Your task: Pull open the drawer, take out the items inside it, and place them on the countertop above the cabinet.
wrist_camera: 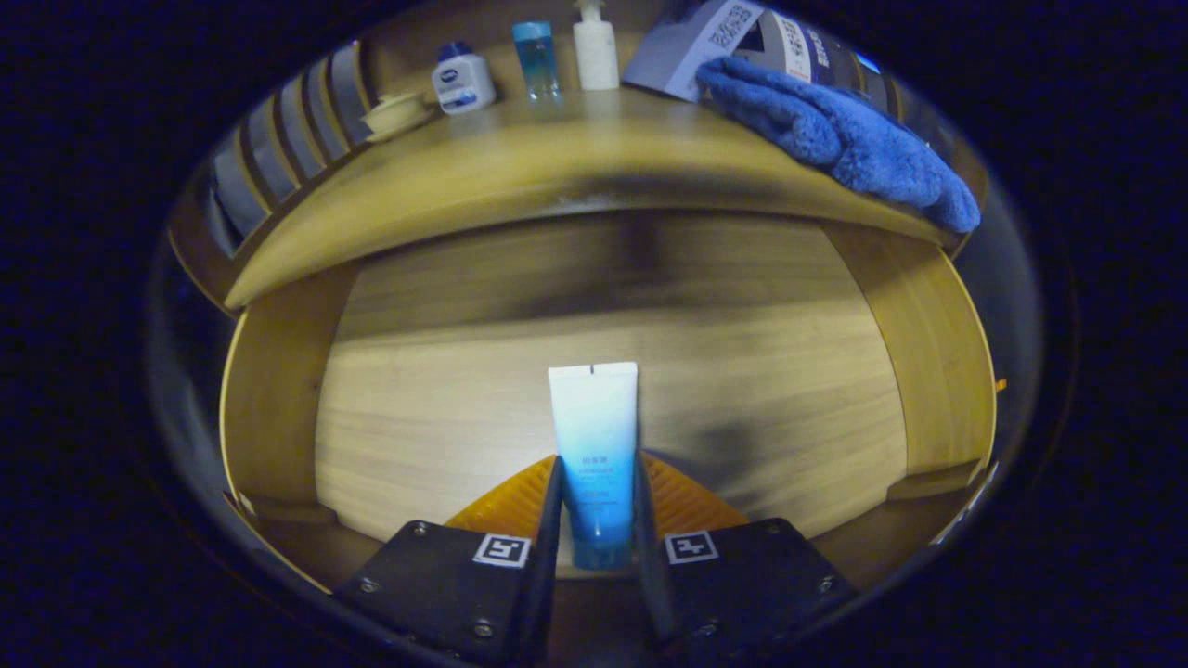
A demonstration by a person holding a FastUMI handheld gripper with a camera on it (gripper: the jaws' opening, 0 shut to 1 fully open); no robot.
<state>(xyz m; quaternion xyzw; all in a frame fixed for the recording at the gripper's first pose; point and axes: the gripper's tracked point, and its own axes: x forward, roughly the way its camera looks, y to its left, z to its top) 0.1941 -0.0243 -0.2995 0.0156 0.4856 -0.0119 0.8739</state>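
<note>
Take-out step: gripper (594, 520) apparently clamped the tube (593, 455) over the open drawer (789, 408); next, lift it onto the bench (520, 176).

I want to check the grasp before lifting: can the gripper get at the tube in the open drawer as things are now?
Probably yes. The gripper already has the tube between its fingers, which look closed on its lower part. Nothing lies beside it on the drawer floor, so the way up looks free.

Camera on gripper (594, 520), close, facing down into open drawer (418, 417)
</note>
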